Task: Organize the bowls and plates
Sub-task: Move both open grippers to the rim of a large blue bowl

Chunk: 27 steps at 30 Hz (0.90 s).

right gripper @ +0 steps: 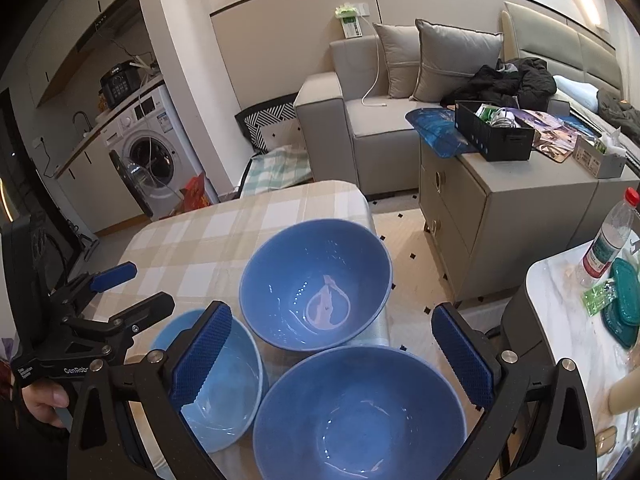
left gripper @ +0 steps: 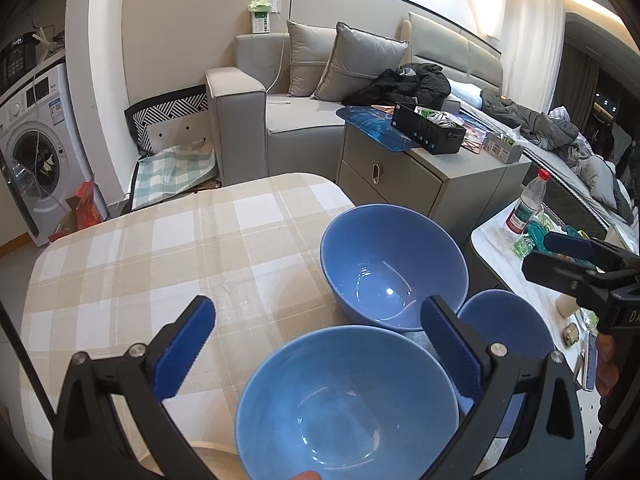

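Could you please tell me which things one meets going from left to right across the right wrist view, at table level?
Left gripper → light blue bowl → near dark blue bowl → water bottle.
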Motion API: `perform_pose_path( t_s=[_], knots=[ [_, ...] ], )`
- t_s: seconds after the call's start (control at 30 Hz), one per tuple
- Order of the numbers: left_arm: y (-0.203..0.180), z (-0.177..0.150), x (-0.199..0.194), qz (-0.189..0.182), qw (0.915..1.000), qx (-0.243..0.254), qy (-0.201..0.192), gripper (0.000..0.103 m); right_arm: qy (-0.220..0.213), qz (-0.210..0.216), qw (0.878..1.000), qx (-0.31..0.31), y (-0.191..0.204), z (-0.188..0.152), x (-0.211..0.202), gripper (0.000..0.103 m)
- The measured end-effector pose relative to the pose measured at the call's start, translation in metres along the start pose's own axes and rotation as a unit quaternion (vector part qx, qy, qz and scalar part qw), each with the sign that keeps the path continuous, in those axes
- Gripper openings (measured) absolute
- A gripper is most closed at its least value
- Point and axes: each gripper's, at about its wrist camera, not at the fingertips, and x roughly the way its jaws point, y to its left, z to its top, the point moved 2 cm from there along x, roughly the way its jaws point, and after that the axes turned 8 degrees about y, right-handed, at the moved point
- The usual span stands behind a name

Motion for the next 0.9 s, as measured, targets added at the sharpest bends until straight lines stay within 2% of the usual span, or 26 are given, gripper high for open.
perform_pose_path(
  t_s=[0.6,0.9],
  knots=[
    [-0.018,0.017,0.053,-0.002,0.9988,0.02,0.044,0.103,0.055,-0.005,0.998,0.026,-0.026,0.018,0.065,0.101],
    [-0.025,0.022,0.078,0.0,0.9976,0.029,0.063,0.103,0.072,-0.018,0.997,0.035,-0.037,0.02,0.087,0.092]
  ],
)
